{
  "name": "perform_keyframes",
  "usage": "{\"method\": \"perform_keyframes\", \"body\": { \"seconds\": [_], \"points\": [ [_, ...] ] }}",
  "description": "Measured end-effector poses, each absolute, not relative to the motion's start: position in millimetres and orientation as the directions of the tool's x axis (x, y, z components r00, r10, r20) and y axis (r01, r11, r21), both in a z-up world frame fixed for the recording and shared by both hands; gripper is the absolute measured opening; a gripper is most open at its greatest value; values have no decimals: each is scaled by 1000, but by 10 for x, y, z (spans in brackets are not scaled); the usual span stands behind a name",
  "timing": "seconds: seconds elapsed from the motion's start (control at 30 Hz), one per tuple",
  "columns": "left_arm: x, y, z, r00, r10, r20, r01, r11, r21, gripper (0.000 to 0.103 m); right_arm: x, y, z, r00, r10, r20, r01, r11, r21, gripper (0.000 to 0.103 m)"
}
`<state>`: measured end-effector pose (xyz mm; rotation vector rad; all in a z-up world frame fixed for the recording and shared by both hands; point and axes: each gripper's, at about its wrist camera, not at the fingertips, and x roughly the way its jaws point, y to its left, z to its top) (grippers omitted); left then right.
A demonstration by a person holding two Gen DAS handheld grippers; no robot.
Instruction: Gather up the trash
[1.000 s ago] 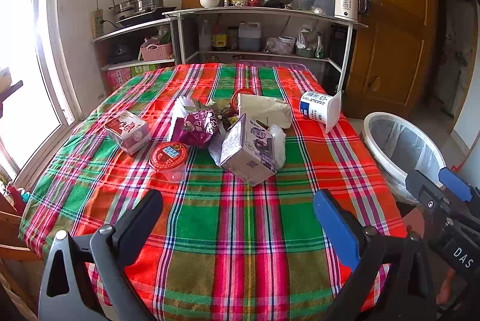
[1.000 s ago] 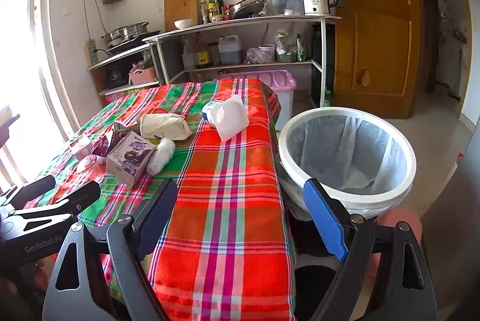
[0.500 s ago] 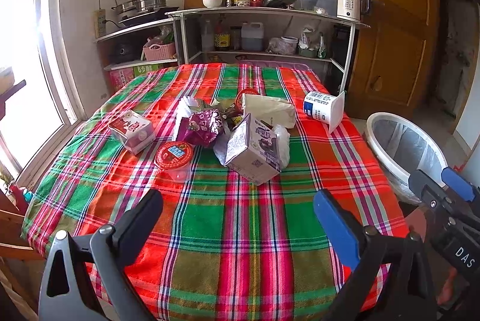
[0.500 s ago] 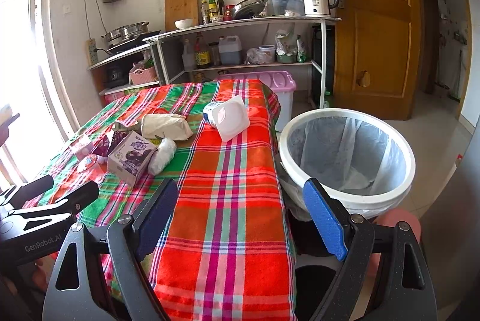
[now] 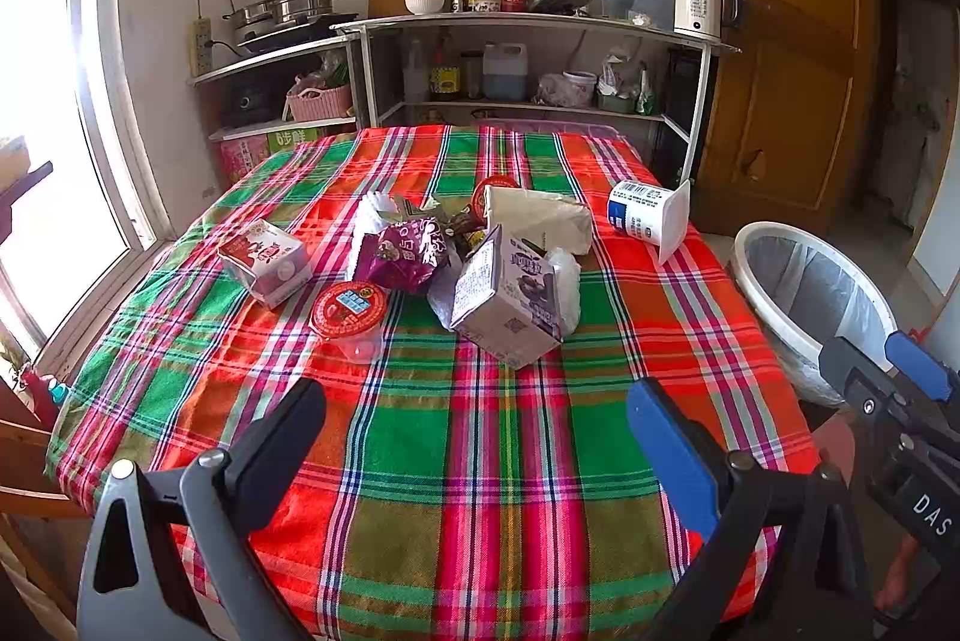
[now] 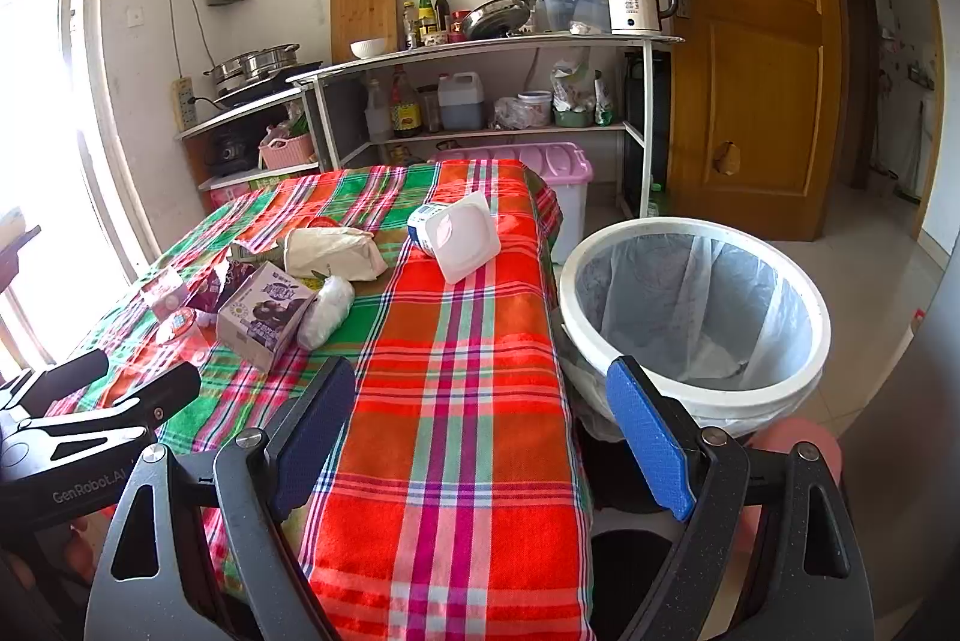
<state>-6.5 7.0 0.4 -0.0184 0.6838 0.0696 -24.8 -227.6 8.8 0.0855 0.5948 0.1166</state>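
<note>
Trash lies in the middle of a plaid-covered table [image 5: 468, 461]: a purple milk carton [image 5: 510, 299], a red-and-white carton [image 5: 264, 260], a red-lidded clear cup [image 5: 350, 310], a purple wrapper [image 5: 399, 251], a cream bag [image 5: 540, 218] and a tipped white yogurt tub [image 5: 651, 218]. A white bin with a clear liner [image 6: 696, 311] stands right of the table. My left gripper [image 5: 477, 437] is open and empty above the table's near part. My right gripper [image 6: 480, 419] is open and empty over the table's right edge, beside the bin.
Metal shelves [image 5: 540, 59] with pots, bottles and a kettle [image 5: 699, 2] stand behind the table. A pink lidded box [image 6: 540, 167] sits on the floor past the table. A wooden door [image 6: 756, 41] is at right, a bright window [image 5: 54, 149] at left.
Both views have shifted only slightly; the left gripper has drawn back a little from the trash. Both grippers stay open and empty.
</note>
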Motion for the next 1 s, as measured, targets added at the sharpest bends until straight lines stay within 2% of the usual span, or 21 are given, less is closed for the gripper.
{"method": "perform_keyframes", "body": {
  "seconds": [1.0],
  "points": [
    [-58,72,5,773,63,-631,-75,997,7,102,-250,-2276,94,820,133,-557,-84,990,113,86]
  ]
}}
